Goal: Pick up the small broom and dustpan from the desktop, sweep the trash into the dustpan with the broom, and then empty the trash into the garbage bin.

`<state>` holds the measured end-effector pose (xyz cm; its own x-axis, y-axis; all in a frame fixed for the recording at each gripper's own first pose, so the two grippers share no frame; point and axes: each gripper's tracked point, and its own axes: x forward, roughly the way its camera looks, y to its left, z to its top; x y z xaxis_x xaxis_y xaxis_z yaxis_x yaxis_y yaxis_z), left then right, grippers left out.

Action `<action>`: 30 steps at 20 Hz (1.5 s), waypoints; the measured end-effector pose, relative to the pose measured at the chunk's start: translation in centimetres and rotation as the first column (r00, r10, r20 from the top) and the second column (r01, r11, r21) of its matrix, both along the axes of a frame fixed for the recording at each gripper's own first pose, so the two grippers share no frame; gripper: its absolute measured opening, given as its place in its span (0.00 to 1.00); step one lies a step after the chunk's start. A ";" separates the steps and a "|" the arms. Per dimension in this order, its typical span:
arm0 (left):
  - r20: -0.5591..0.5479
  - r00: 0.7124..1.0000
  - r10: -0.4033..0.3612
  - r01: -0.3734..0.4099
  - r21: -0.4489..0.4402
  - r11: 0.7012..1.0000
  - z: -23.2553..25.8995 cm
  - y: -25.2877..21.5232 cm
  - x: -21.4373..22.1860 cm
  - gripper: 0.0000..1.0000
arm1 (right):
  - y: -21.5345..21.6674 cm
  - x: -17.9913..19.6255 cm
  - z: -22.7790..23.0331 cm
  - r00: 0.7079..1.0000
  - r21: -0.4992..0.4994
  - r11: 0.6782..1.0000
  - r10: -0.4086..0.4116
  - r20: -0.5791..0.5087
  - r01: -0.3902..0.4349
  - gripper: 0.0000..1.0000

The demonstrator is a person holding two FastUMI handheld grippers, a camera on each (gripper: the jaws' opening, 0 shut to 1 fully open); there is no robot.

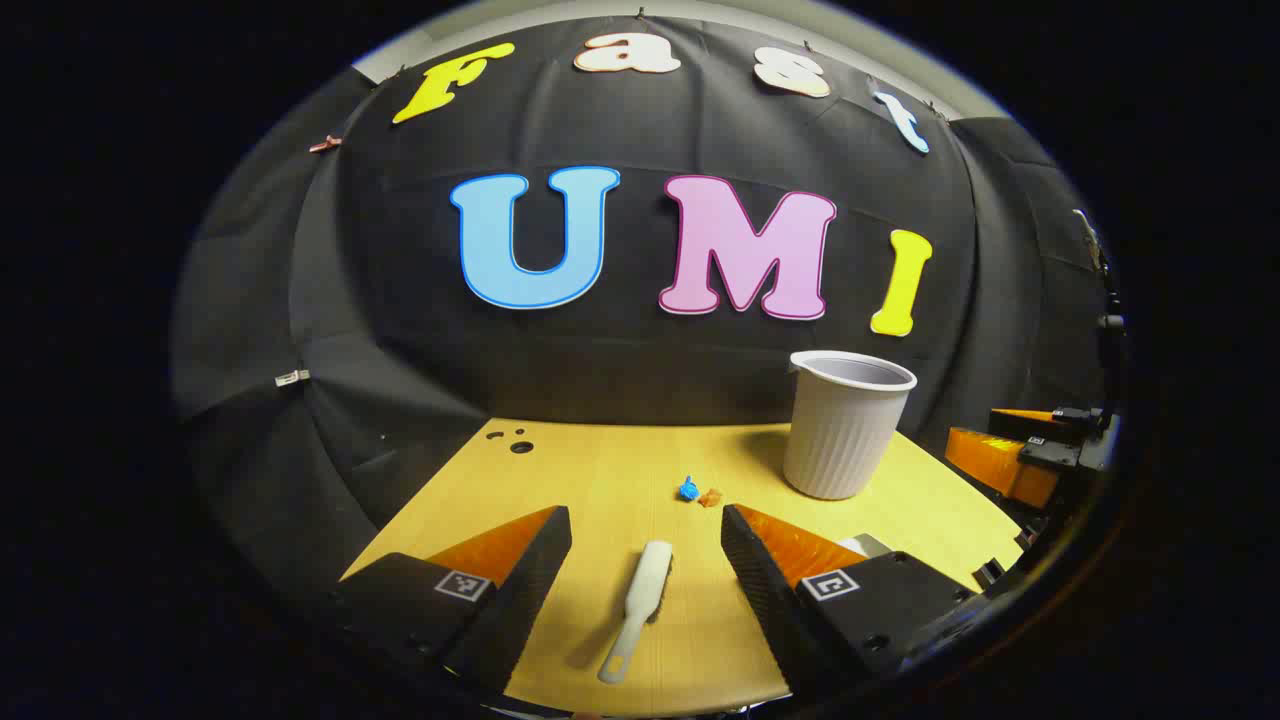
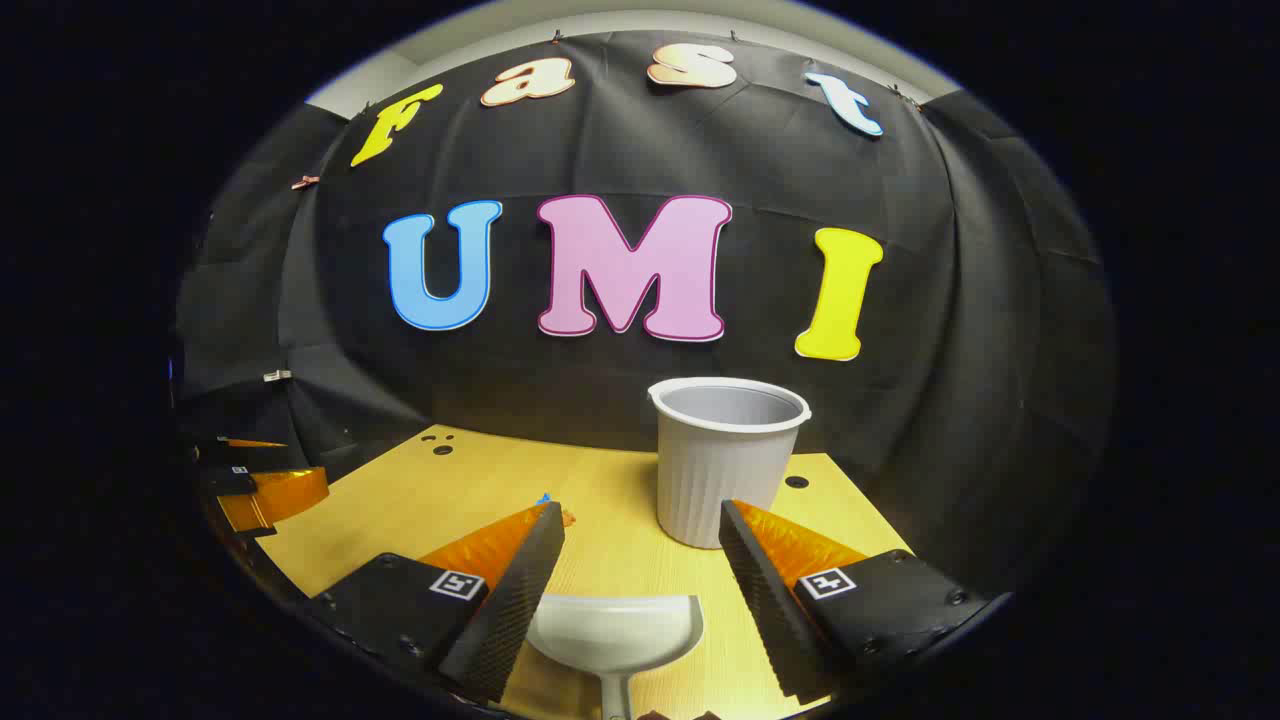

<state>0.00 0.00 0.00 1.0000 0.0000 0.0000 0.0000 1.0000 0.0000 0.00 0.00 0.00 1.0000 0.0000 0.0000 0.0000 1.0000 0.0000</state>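
Jaws of the left gripper (image 1: 646,545) are standing wide apart and empty in the left gripper view, hanging above the broom (image 1: 637,603), which is lying flat on the table (image 1: 600,470) between them, handle toward the camera. Beyond the tips, the blue and orange trash (image 1: 697,492) is sitting loose; the bin (image 1: 845,425) is standing ahead to the right. I judge the slim handle could roll or skid away if only one finger meets it first. The near table edge is lying just under the jaws, so room behind is short.

Released too, the right gripper (image 2: 640,540) is hovering in the right gripper view with the dustpan (image 2: 615,632) resting between and below its fingers, untouched. With the bin straight ahead and close, a careless push forward risks tipping it. Open tabletop is spreading to the left.
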 end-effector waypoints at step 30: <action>-0.617 0.787 -0.014 0.083 0.084 0.993 -18.6 2.4 7.9 0.97 | 3.0 1.8 -9.2 0.967 -0.045 0.995 0.075 -0.245 -0.088 0.98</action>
<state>7.89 2.44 -18.59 0.7865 -0.0138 -0.6174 0.0833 0.9930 0.0839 1.77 2.99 -9.17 0.9665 0.0749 -0.2455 -0.0884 0.9951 -0.0447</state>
